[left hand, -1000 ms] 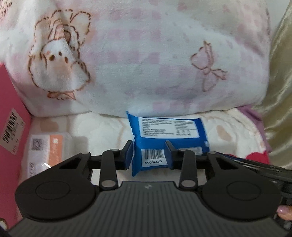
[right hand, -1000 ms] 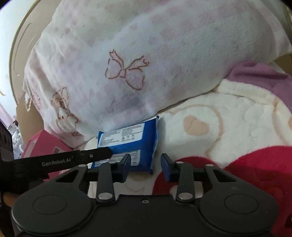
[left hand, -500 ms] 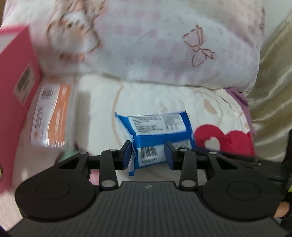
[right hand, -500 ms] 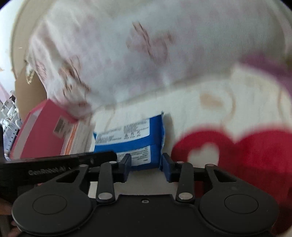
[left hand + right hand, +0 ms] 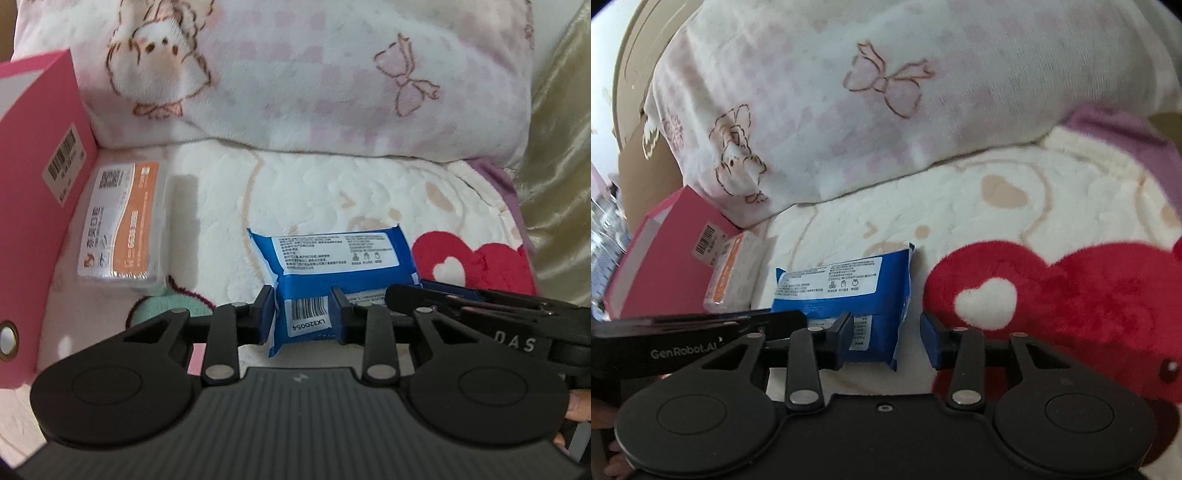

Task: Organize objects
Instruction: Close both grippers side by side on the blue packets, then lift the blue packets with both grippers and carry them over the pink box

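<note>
A blue wipes pack (image 5: 332, 266) with a white label lies on the fleece blanket (image 5: 303, 192). My left gripper (image 5: 302, 322) is shut on the pack's near end, by the barcode. The pack also shows in the right wrist view (image 5: 849, 291). My right gripper (image 5: 885, 341) is open, its left finger beside the pack's near right corner and nothing between the fingers. An orange and white wrapped pack (image 5: 122, 225) lies to the left, against a pink box (image 5: 40, 206).
A large pink and white pillow (image 5: 314, 74) fills the back. A gold curtain (image 5: 561, 166) hangs at the right. The blanket has a red heart patch (image 5: 1052, 295). The pink box (image 5: 668, 258) stands at the left edge.
My left gripper has pulled the blue pack back from under the pillow, toward the front of the blanket. Both views drew back; the pink box and orange pack came into fuller view.
</note>
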Motion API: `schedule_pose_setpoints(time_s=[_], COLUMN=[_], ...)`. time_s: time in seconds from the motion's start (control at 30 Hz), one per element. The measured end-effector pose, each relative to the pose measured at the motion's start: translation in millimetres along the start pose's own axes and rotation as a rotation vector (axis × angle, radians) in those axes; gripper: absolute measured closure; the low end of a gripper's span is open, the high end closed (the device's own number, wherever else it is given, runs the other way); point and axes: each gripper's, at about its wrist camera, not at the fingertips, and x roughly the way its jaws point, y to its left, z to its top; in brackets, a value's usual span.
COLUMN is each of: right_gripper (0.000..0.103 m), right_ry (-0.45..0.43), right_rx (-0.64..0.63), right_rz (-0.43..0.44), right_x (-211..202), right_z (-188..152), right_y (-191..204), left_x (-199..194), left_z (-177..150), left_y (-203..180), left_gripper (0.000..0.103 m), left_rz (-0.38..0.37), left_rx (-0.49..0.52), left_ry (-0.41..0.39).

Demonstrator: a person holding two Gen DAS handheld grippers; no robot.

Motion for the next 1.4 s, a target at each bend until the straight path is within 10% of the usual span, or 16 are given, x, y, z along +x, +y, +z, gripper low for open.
schedule_pose_setpoints(time_s=[0.3,0.57,1.4], right_gripper=[0.069,0.068,0.058], right_ry=[0.017,-0.014,0.034], right_rx=[-0.003,-0.008,-0.174], right_rz=[0.009,0.112,0.033], right_x=[8,14,-9], right_z=[0,1,-33], right_y=[1,-17,51], left_x=[0,-5,-43], left_z=[-12,-13,-45], left_y=[-16,-20,12], left_gripper=[0.076,0.076,0.078], left_rz=[0.047,0.055,-0.003], left_rx=[0.016,0.011,-0.112], left_ry=[-0.052,-0.056,0.031])
